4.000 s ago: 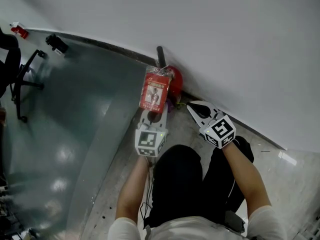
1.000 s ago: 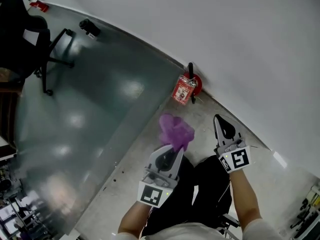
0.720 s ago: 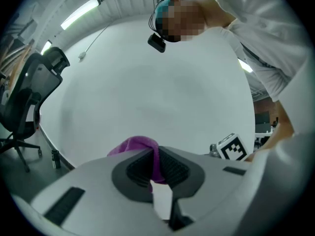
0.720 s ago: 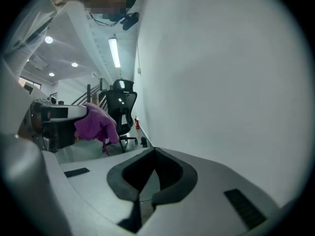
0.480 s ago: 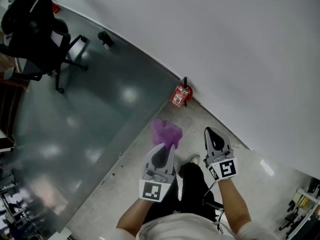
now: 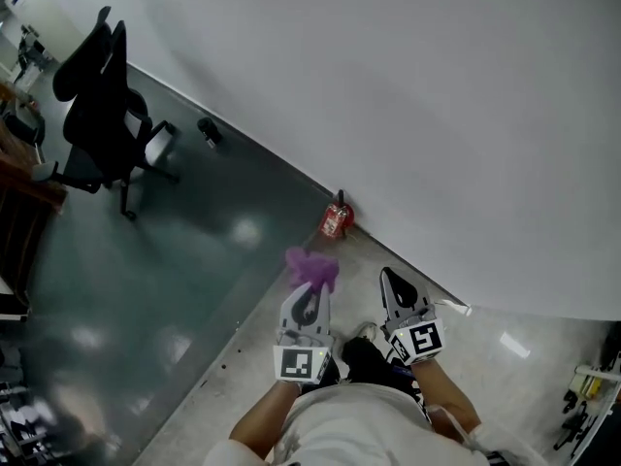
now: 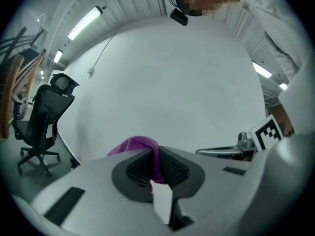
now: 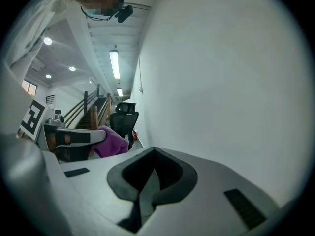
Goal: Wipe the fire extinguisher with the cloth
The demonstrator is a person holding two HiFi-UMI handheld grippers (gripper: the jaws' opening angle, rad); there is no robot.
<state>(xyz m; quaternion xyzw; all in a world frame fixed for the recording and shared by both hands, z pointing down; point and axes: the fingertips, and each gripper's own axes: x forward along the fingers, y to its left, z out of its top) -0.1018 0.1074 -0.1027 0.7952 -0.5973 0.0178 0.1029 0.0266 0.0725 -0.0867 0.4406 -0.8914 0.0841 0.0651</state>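
Note:
The red fire extinguisher (image 6: 335, 219) stands small on the floor against the white wall. A purple cloth (image 6: 310, 267) bunches out of my left gripper (image 6: 314, 286), which is shut on it, nearer to me than the extinguisher and apart from it. In the left gripper view the cloth (image 7: 135, 145) is pinched between the ribbed pads of that gripper (image 7: 155, 152). My right gripper (image 6: 388, 276) is held beside the left one, shut with nothing in it. In its own view that gripper (image 8: 153, 151) points along the wall, with the cloth (image 8: 112, 140) at its left.
A black office chair (image 6: 107, 115) stands on the dark glossy floor (image 6: 146, 260) at the left. A small black object (image 6: 209, 131) lies by the wall's foot. The white wall (image 6: 437, 115) fills the upper right. Pale floor (image 6: 524, 348) runs to the right.
Both grippers have come up and back from the extinguisher, the left one carrying the purple cloth. The extinguisher now looks smaller and farther, and more of the chair shows.

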